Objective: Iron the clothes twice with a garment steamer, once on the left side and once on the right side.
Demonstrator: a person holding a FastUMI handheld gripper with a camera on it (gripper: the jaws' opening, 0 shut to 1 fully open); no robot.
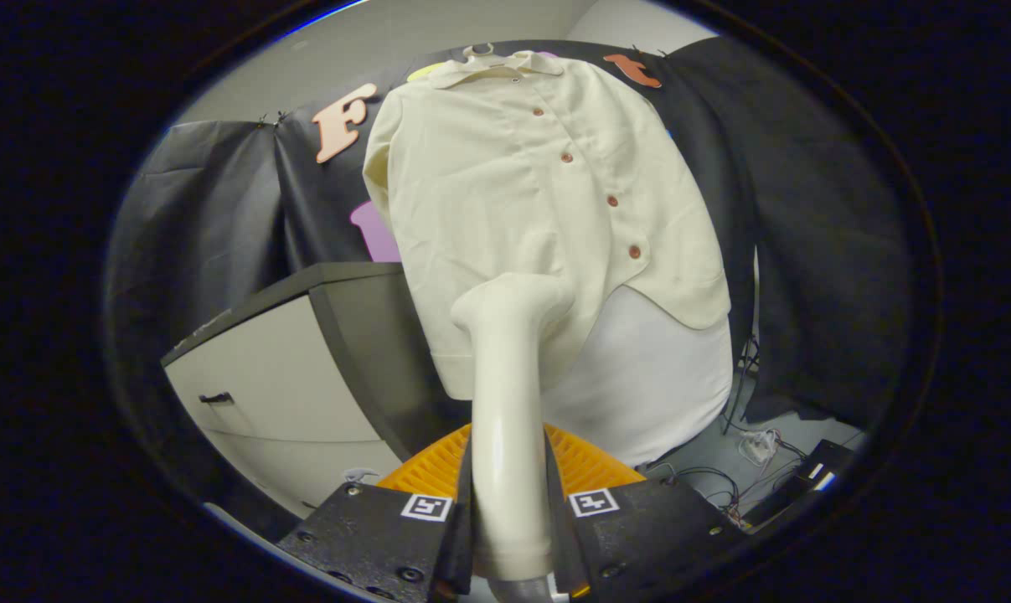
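The gripper [509,502] is holding the garment steamer [505,402] by its handle. Both fingers are pressing on the handle from opposite sides, so the jaws are clamped on it w/ no gap showing. The handle is running straight fwd between the fingers, approx. along the gripper's own axis. Judgement: this grip is keeping the steamer from twisting while the head is being dragged over fabric.

Beyond the fingers, the steamer is bending into its head, which is sitting at the lower hem area of the shirt [539,193]. Whether the head is touching the cloth or just off it cannot be told from this view. The head is lying on the side of the button line that has no pocket, near the bottom edge. Judgement: one side's pass is in hand, at its low end; direction of travel cannot be told.

The shirt is hanging on a hanger [477,50] against the booth wall, collar up, buttons done up in a slanted row. Judgement: hanging it flat and buttoned is giving the head a taut surface to work on. A white board [647,385] is showing below the hem, behind the shirt, prob. as backing.

Beside the shirt, a cabinet [279,377] w/ a dark top is standing. On the other side, cables [748,452] are lying on the floor; judgement: a snag risk if the steamer's cord is running among them.
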